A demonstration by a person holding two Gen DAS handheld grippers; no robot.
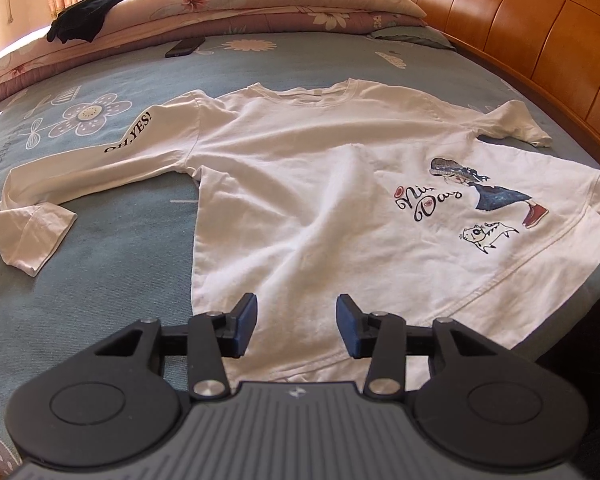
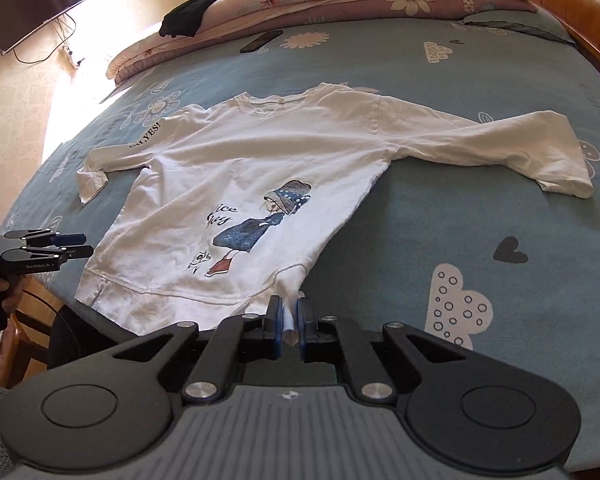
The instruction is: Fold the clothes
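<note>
Clearly the fold is just starting: a white long-sleeved shirt [image 2: 240, 184] is lying spread face-up on the blue bedsheet [image 2: 420, 80]. The right gripper [image 2: 288, 318] is pinching the shirt's hem corner between pressed-together pads and lifting it. The left gripper [image 1: 296, 312] is hovering part-spread over the other hem corner, holding nothing; next it probably needs to be closing there.

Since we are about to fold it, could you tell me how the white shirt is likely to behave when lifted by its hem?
The white shirt is probably floppy: it lies wrinkled and bunches where the right gripper pinches its hem. It looks thin and light, so unheld parts should sag and drag.
</note>
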